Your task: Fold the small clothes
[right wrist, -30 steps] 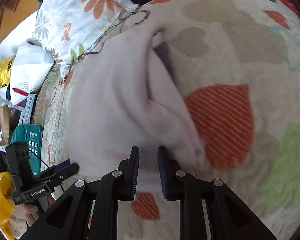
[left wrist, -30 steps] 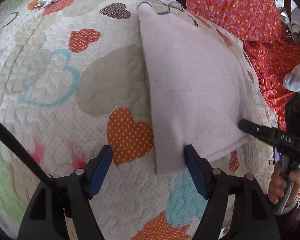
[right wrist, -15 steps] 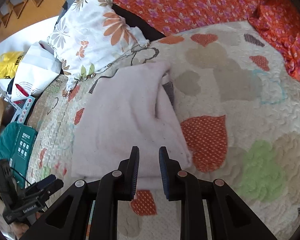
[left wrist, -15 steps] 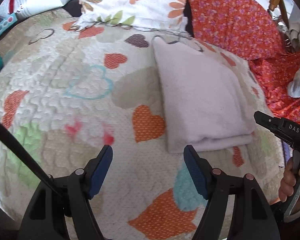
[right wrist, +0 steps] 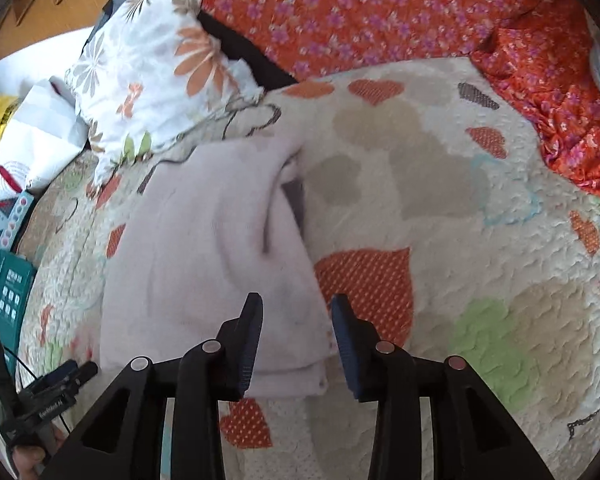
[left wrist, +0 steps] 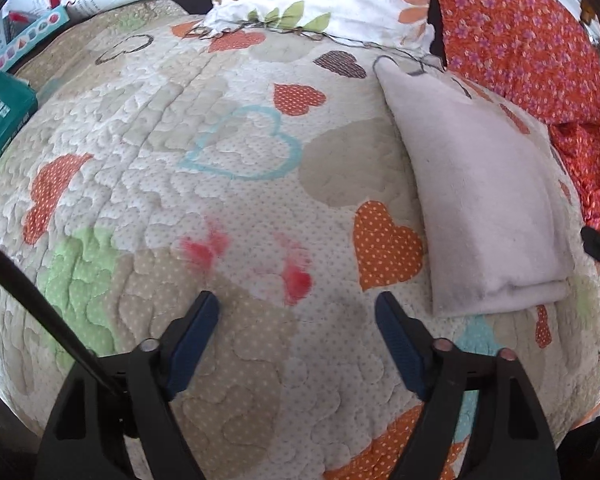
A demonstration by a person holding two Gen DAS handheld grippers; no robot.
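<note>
Nearest the lens in the left wrist view, the left gripper (left wrist: pixel 296 308) is hovering with its fingers spread wide and nothing between them, over bare heart-print quilt (left wrist: pixel 228 208); the folded pale pink garment (left wrist: pixel 480 208) is lying well off to the right of the frame, clear of both fingers. In the right wrist view, the right gripper (right wrist: pixel 296 316) is also standing open, parted less widely, its fingers straddling the near right corner of the same garment (right wrist: pixel 212 264) without, as far as I can tell, pinching it. My read is that the garment is already folded into a stacked rectangle and the step in hand is tidying or one more fold. To do that well, close on all the layers at that near corner, not just the top one, lift low, and carry the edge over evenly so the stack is not sliding apart on the soft quilt. The left view is showing the layered near edge lying clean and flat; the right view is showing what that one hides, a loose ridge and a dark gap along the garment's right side, which suggests the layers there want smoothing. Farther back sit the floral pillow (right wrist: pixel 156 60) at upper left and the orange flowered fabric (right wrist: pixel 380 12) across the top.
</note>
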